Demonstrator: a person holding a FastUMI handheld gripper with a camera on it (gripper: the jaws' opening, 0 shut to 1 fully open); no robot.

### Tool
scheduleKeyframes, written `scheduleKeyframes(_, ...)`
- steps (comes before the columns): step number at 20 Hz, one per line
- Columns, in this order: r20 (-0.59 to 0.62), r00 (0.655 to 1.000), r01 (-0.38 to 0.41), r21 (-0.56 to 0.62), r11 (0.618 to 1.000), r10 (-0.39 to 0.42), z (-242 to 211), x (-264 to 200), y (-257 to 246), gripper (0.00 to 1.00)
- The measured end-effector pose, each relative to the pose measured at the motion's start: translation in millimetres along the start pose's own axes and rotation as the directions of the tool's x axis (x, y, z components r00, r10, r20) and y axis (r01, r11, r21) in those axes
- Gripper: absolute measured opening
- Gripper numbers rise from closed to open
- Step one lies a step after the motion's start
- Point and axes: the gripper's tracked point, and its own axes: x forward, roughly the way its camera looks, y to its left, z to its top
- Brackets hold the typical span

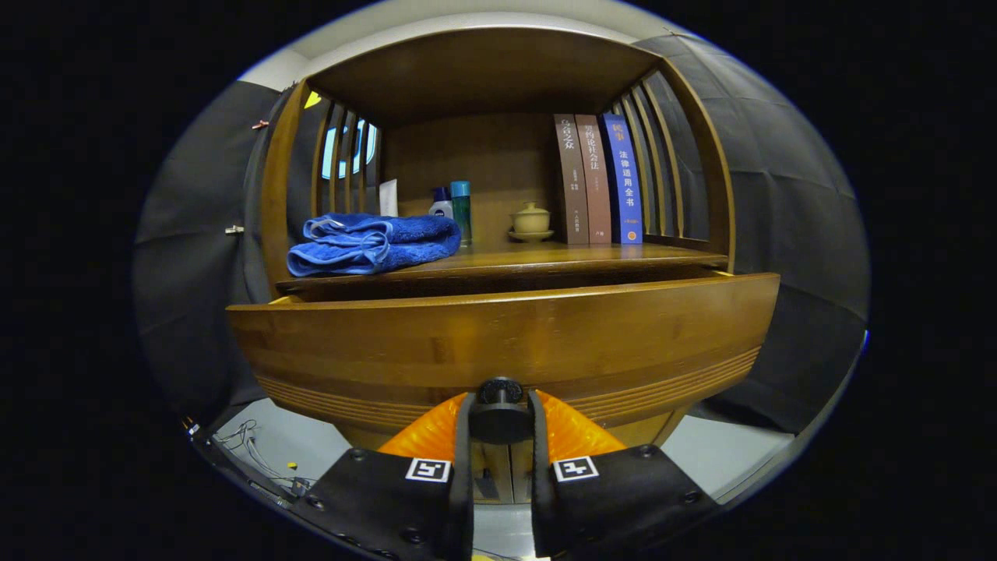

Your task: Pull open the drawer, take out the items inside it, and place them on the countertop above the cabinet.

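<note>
**Drawer's partway out, gripper clamped on the knob**

So the gripper has its two fingers pressed in on either side of the round dark knob on the drawer front, pinching it snugly with the knob sitting right between the tips. The drawer front is directly ahead of the fingers and bulges toward the camera; it sits forward of the cabinet body, with a dark gap showing just above its top edge. From this low angle I can't tell what's inside the drawer, since the front panel hides the interior completely.

Beyond the fingers and higher up is the countertop, a wooden shelf with slatted sides and a roof over it. Stuff on it:

- a folded blue towel ahead and to the left, lying close to the front edge
- behind the towel, near the back wall, a small white bottle with a dark blue cap and a taller teal bottle just beside it, both upright
- a white card or packet standing further left of those, partly hidden by the towel
- roughly straight ahead, a little cream lidded cup on a saucer
- to the right of it, three books standing upright and touching, two brownish and one blue

Below the drawer, some loose wires lie on the pale floor off to the left of the fingers.
</note>
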Motion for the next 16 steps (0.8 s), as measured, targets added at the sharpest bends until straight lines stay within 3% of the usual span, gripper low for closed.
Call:
scheduleKeyframes(7, -0.006, 1.0, -0.006, 0.003, 1.0, 0.006, -12, -55, -2, 0.33)
scheduleKeyframes(16, -0.014, 1.0, -0.011, -0.005, 1.0, 0.011, -27, -79, -8, 0.33)
